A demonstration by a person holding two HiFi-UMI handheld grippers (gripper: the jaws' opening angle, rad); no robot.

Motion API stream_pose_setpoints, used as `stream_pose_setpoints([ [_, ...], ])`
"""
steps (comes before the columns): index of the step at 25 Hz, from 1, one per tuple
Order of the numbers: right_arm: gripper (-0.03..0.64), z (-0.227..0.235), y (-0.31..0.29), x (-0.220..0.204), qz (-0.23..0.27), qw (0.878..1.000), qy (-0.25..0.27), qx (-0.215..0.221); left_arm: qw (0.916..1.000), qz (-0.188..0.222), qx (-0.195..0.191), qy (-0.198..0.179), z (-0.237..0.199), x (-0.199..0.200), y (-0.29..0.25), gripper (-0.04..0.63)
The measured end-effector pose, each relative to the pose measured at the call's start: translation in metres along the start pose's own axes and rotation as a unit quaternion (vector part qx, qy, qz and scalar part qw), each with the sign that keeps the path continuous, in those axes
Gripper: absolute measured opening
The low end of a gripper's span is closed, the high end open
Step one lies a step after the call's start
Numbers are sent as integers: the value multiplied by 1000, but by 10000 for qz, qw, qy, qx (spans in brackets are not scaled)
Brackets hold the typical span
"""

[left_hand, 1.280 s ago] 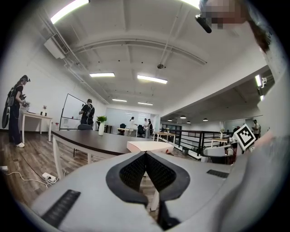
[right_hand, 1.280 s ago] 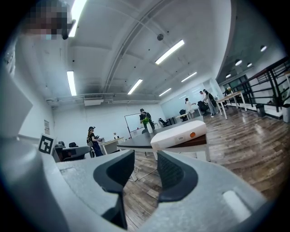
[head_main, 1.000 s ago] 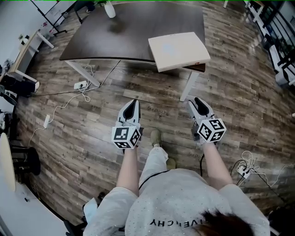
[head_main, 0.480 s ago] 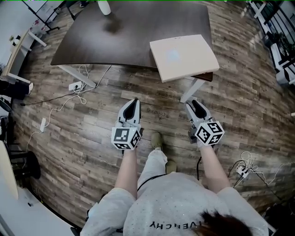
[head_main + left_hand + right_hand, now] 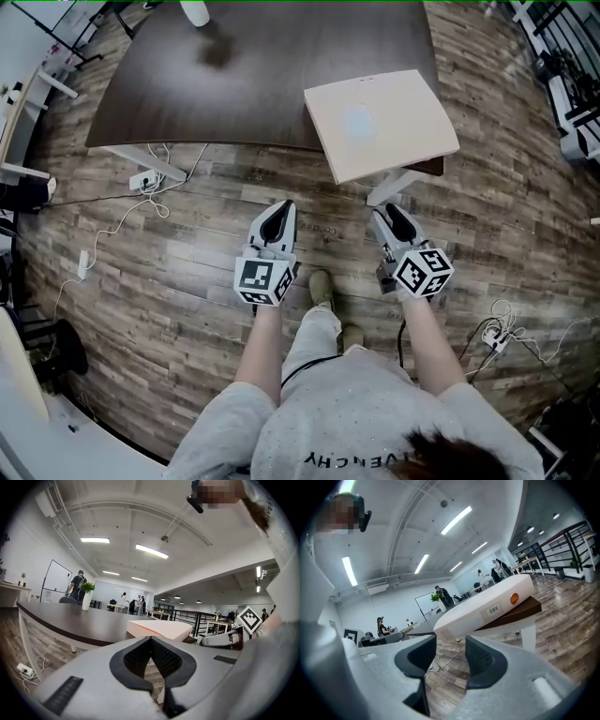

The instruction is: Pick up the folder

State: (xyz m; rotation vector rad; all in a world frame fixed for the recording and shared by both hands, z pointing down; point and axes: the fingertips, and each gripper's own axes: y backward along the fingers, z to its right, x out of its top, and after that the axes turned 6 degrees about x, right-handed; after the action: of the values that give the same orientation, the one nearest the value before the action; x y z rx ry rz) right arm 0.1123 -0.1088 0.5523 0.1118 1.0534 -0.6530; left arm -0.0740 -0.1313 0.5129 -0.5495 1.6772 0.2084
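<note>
The folder is a thick cream box file lying flat on the near right corner of the dark table, jutting over the edge. It also shows as the pale folder ahead in the left gripper view and as the rounded folder close ahead in the right gripper view. My left gripper is held short of the table edge, its pads closed together, as the left gripper shows. My right gripper is just below the folder's overhanging corner. The right gripper is open; its jaws have just been opening with nothing between them.
A white table leg stands right ahead of the right gripper. A white vase sits at the table's far side. Power strips with cables lie on the wooden floor at left and right. People stand far off in the room.
Both grippers have come forward toward the table's near edge, and the table and folder sit closer in the head view. The right gripper now reaches under the folder's corner.
</note>
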Motion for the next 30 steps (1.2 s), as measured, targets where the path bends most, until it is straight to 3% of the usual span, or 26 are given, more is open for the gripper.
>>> stream_pose_setpoints([
  [7,250,12,-34,7,498,9943,-941,75,9996,-128,-269,36,-10,-13,-36,-2],
  [13,307,14,-66,19,1066,9691,-2147,573,9992,-151,-341,137,-19,-21,-57,-2],
  [22,359,25,-95,15,1163,9491,-2807,829,9986,-211,-442,175,-15,-39,-75,-2],
  [30,391,45,-120,9,1351,9084,-3831,989,9990,-280,-281,222,-27,-51,-91,-2],
])
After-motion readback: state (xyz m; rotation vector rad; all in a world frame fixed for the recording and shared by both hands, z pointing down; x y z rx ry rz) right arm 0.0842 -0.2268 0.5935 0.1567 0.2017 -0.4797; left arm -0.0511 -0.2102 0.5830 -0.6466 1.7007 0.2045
